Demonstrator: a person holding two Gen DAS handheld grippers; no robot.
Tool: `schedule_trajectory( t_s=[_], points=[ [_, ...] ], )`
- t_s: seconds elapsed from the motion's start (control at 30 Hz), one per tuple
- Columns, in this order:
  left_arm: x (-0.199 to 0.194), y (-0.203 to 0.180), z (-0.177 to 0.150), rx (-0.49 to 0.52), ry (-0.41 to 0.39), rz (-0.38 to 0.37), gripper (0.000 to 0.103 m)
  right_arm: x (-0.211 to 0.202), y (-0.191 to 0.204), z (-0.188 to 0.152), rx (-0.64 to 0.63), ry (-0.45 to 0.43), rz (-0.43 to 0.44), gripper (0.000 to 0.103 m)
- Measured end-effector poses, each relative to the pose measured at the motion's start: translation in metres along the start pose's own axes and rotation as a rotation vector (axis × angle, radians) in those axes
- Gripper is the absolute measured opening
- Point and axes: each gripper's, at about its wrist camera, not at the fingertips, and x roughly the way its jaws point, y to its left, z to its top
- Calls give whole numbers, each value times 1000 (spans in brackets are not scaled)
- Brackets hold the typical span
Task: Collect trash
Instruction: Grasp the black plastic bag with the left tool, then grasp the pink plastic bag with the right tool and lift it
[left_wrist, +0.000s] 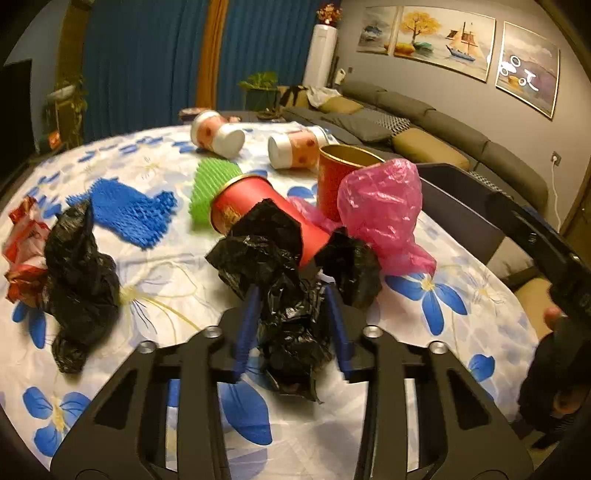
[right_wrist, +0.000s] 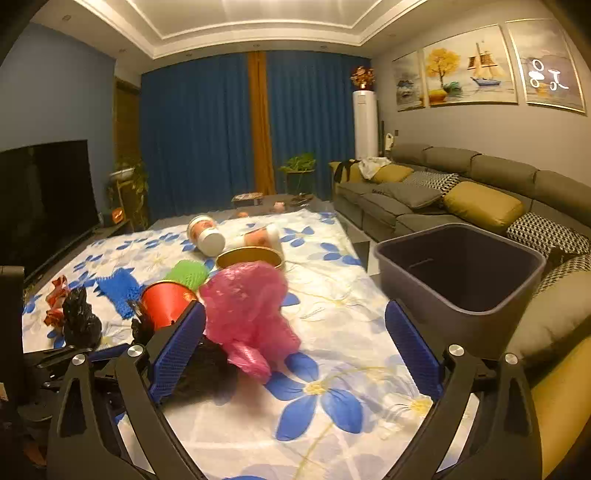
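My left gripper (left_wrist: 291, 291) is shut on a crumpled black plastic bag (left_wrist: 291, 325) just above the flowered tablecloth (left_wrist: 436, 306). A pink plastic bag (left_wrist: 384, 210) lies just beyond, beside a red can on its side (left_wrist: 251, 206) and an upright red can (left_wrist: 340, 170). My right gripper (right_wrist: 295, 332) is open and empty above the cloth, with the pink bag (right_wrist: 247, 302) by its left finger (right_wrist: 181, 347). The dark grey bin (right_wrist: 461, 273) stands to the right of the table. A second black bag (left_wrist: 77, 269) lies at the left.
A red wrapper (left_wrist: 22, 254), a blue foam net (left_wrist: 129, 210), a green foam net (left_wrist: 210, 184) and two paper cups (left_wrist: 218, 133) (left_wrist: 295, 147) lie further back on the table. A sofa (right_wrist: 443, 192) runs along the right wall. A television (right_wrist: 44, 199) stands left.
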Motion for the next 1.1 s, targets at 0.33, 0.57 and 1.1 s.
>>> schedule_trajectory(
  t_s=[0.33, 0.57, 1.1],
  points=[
    [-22, 11, -4, -16, -50, -7, 5, 36, 23, -2, -32, 85, 42, 82],
    [-58, 26, 2, -34, -132, 3, 5, 56, 32, -5, -16, 144, 79, 79],
    [-93, 46, 7, -89, -225, 44, 5, 66, 55, -6, -68, 173, 104, 85]
  ],
)
